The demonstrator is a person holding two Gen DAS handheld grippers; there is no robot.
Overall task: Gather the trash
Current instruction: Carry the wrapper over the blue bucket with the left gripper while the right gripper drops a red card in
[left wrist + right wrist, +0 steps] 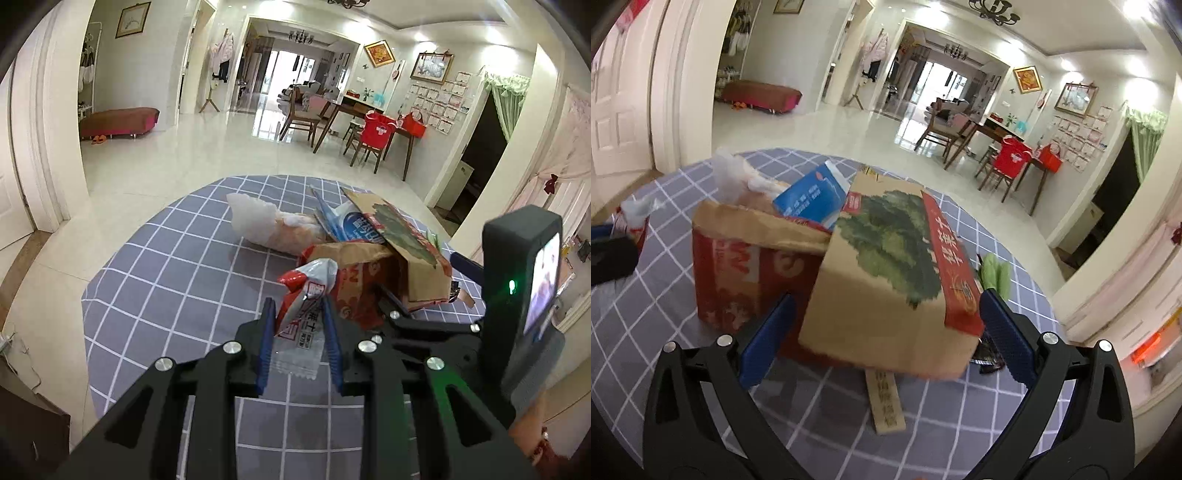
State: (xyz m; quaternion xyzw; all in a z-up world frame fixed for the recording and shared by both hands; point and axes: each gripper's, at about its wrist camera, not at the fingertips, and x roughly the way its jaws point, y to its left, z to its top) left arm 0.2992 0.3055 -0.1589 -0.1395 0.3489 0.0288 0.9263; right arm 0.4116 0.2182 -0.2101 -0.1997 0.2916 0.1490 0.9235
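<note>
Two views: left wrist first, then right wrist.
Left wrist, left gripper (298,325): its blue fingers (266,332) are drawn in close on a red, white and clear snack wrapper (301,314), which stands up between them, one pad against each side.
Left wrist, table (166,277): round, covered in a grey-blue checked cloth.
Left wrist, trash pile: a torn cardboard box (373,273) with red print lies just past the wrapper; a white plastic bag (266,225) sits behind it, and a blue and white carton (354,223) pokes up under a cardboard flap.
Left wrist, right gripper (424,314): seen from the side at the right edge, reaching to the box; its opening cannot be told here.
Right wrist, right gripper (886,328): the blue fingers (768,332) are spread wide, one on each side of the cardboard box (879,280), gripping nothing.
Right wrist, box: its flap carries a green leafy picture and a red band.
Right wrist, other trash: a flat wooden stick (884,402) lies on the cloth under the box's near edge; a dark wrapper (988,356) and a green scrap (995,273) lie to the right.
Right wrist, snack wrapper (635,218): at the far left edge, beside the box.
</note>
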